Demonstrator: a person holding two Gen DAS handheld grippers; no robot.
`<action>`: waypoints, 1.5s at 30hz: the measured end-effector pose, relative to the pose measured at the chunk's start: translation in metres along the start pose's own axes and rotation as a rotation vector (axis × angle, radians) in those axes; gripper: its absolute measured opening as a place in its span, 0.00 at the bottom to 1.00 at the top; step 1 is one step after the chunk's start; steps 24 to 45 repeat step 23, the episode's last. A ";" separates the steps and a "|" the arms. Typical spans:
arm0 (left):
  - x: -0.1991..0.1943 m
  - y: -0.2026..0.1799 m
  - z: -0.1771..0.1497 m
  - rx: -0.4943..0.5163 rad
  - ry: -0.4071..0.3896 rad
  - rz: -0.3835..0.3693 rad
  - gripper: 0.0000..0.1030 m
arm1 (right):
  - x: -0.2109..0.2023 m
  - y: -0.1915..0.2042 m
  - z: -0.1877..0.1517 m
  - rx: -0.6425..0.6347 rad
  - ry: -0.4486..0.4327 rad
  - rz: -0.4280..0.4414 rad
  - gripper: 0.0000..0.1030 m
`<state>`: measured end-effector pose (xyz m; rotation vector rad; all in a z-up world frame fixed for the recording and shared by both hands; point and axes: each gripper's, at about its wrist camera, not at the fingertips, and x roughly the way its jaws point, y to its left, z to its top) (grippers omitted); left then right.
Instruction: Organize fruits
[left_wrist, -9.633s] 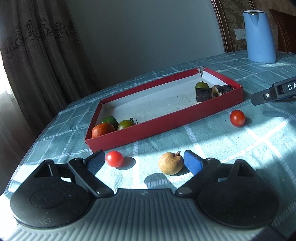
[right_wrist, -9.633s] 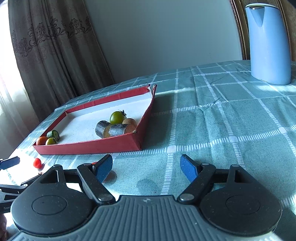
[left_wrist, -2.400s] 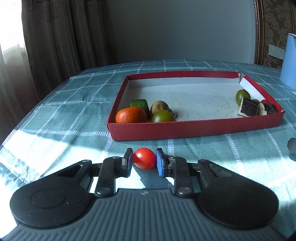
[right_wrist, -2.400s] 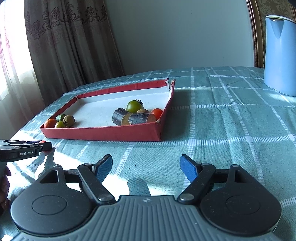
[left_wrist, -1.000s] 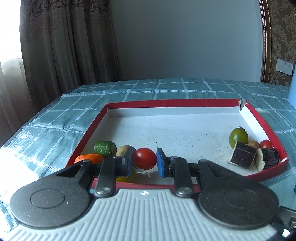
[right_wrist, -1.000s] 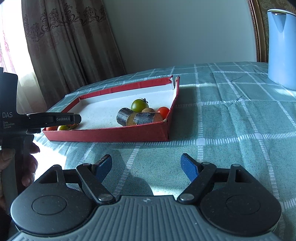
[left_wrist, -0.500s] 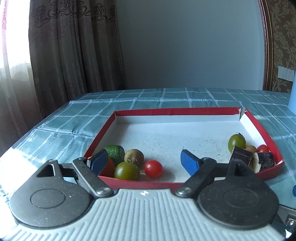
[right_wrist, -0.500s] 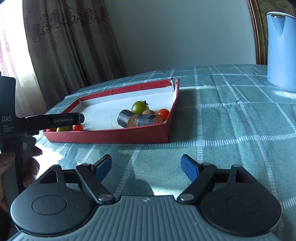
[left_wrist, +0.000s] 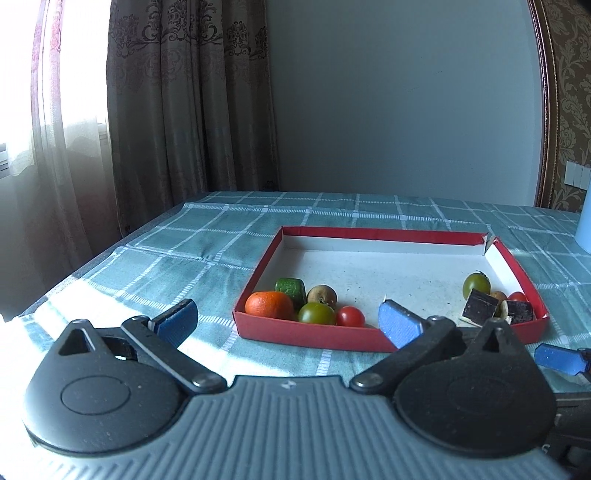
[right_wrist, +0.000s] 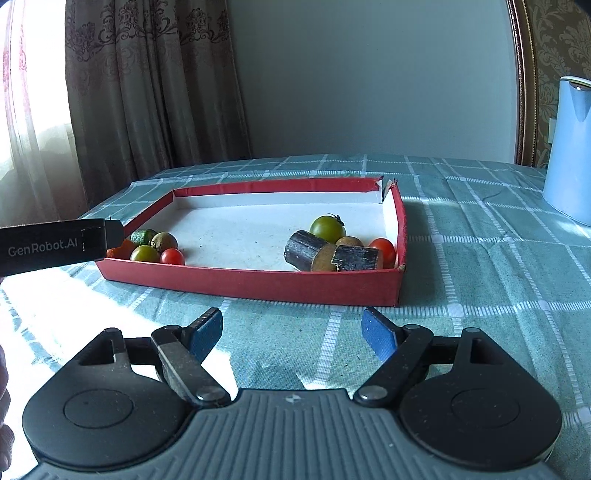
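Note:
A red tray (left_wrist: 306, 336) with a white floor lies on the checked tablecloth. At its near left corner sit an orange (left_wrist: 268, 305), a green tomato (left_wrist: 316, 313), a green cube-shaped fruit (left_wrist: 290, 289), a brown fruit (left_wrist: 322, 294) and a red cherry tomato (left_wrist: 350, 316). Its right end holds a green tomato (right_wrist: 327, 229), dark cane pieces (right_wrist: 314, 254) and a red tomato (right_wrist: 382, 248). My left gripper (left_wrist: 288, 323) hangs just in front of the tray, jaws opening, nothing between them. My right gripper (right_wrist: 293, 332) is open and empty, short of the tray's front wall (right_wrist: 258, 282).
A light blue kettle (right_wrist: 570, 147) stands at the back right of the table. Brown curtains (left_wrist: 184, 103) hang behind the table's left edge. The left gripper's black body (right_wrist: 55, 245) crosses the right wrist view's left side, with part of a hand (right_wrist: 3, 406) below it.
The left gripper opened and let go of the red cherry tomato, which now lies in the tray by the green tomato. That gripper then drew back. The right gripper swung to face the tray.

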<state>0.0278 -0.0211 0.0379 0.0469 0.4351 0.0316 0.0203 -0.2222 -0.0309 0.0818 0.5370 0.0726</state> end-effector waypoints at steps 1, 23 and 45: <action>-0.001 0.002 -0.001 0.002 0.004 0.000 1.00 | 0.001 0.004 0.001 -0.005 -0.002 0.004 0.80; -0.009 0.006 -0.021 0.047 -0.006 -0.002 1.00 | 0.018 0.033 0.001 -0.039 0.029 0.033 0.80; -0.009 0.006 -0.021 0.047 -0.006 -0.002 1.00 | 0.018 0.033 0.001 -0.039 0.029 0.033 0.80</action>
